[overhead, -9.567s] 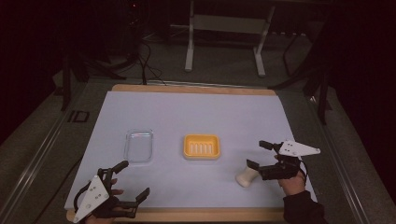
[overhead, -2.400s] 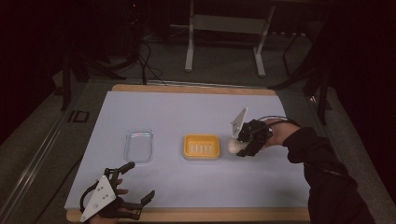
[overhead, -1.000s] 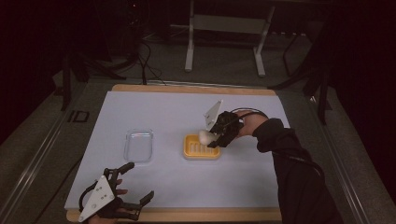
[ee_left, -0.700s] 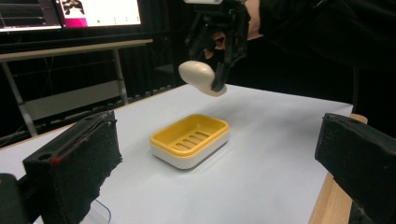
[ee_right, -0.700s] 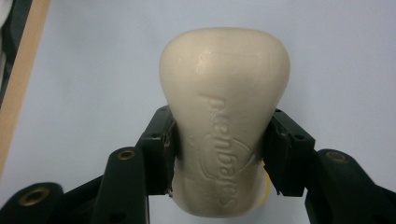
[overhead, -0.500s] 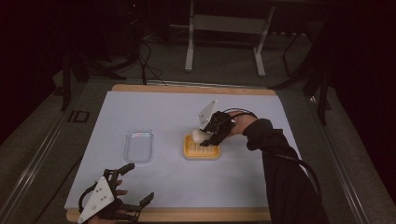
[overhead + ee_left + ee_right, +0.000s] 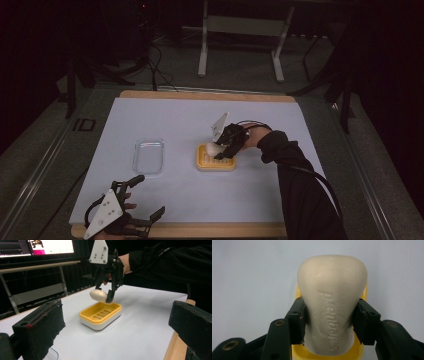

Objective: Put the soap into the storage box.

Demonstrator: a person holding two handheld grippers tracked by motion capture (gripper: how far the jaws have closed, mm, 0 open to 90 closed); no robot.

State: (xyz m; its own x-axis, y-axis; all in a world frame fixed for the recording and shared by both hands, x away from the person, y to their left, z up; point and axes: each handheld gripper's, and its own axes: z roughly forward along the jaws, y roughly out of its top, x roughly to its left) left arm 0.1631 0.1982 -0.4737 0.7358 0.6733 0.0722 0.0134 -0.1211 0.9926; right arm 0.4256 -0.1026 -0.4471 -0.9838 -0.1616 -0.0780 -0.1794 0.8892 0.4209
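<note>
A cream bar of soap (image 7: pixel 332 300) with embossed lettering is clamped between the pads of my right gripper (image 7: pixel 330 320), which is shut on it. In the left gripper view the soap (image 7: pixel 98 295) hangs just above the far end of a yellow soap dish (image 7: pixel 100 315) with a white base. From the high view the right gripper (image 7: pixel 223 149) holds the soap (image 7: pixel 212 148) over the dish (image 7: pixel 216 162) near the table's middle. My left gripper (image 7: pixel 132 205) rests open at the front left edge, its black pads (image 7: pixel 40 327) wide apart with nothing between them.
A clear plastic lid or tray (image 7: pixel 149 156) lies left of the dish on the white table cover (image 7: pixel 165 120). The wooden table edge (image 7: pixel 200 231) runs along the front. A metal stand (image 7: pixel 240 30) and cables sit on the floor beyond the table.
The right gripper has carried the soap leftward and down, from beside the dish to just above it. The left gripper has stayed put.
</note>
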